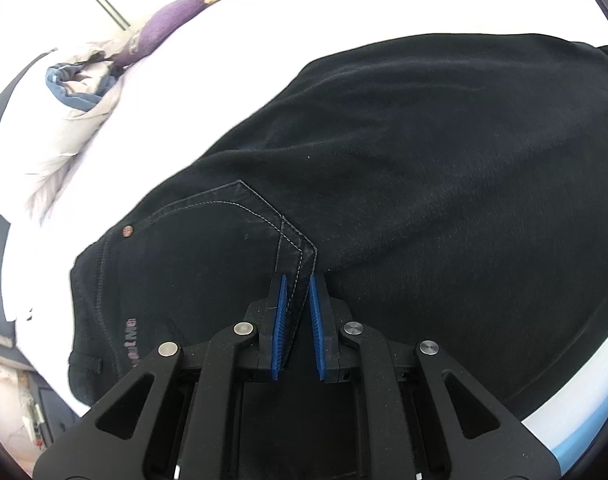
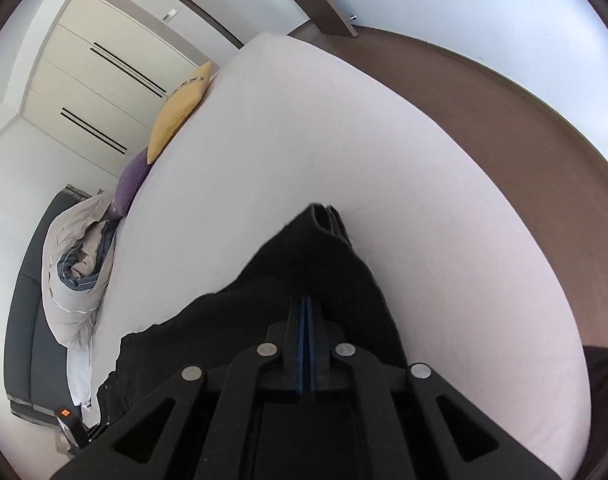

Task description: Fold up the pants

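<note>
My left claw (image 1: 296, 280) pinches a stitched fold of the black denim pants (image 1: 423, 184) (low centre of frame); my right claw (image 2: 307, 304), pressed closed, grips their dark cloth on the white bed (image 2: 343, 140).

The lower part of the black pants (image 1: 423, 184) ran under the left gripper (image 1: 296, 280) body and out of sight; the small pink lettering on the waistband was partly covered and could not be read. In the right wrist view the right gripper (image 2: 306, 302) pads sat pressed together, and whether cloth lay between them could not be told. The pants (image 2: 304, 264) near end was hidden behind that gripper's frame. The bed (image 2: 383, 152) was cut off at the lower edge. The crumpled duvet (image 1: 64, 128) was smeared by blur at its lower end. An orange-lit device (image 2: 66, 413) at the lower left was too small to identify.
</note>
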